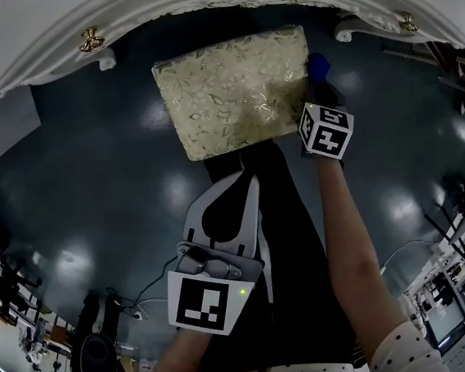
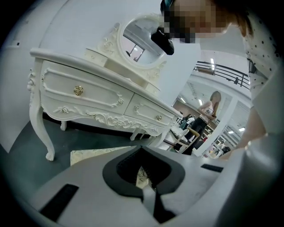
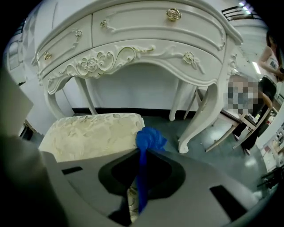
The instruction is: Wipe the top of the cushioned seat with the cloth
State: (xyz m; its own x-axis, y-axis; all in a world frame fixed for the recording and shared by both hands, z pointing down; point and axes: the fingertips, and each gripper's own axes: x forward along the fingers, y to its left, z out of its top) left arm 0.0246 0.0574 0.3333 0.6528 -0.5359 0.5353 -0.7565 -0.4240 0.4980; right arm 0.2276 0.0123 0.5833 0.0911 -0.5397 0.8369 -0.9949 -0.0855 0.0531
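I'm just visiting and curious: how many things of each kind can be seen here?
Handheld two-finger grippers: 2, the left gripper and the right gripper
Cream floral cushioned seat: 1
Blue cloth: 1
White carved dressing table: 1
Total: 5

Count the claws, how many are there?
2. The left white plastic claw is shut near the gold floral cushioned seat; the right white plastic claw pinches the blue cloth.

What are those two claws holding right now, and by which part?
The right gripper pinches the blue cloth just behind its bunched end; the left gripper is shut, empty.
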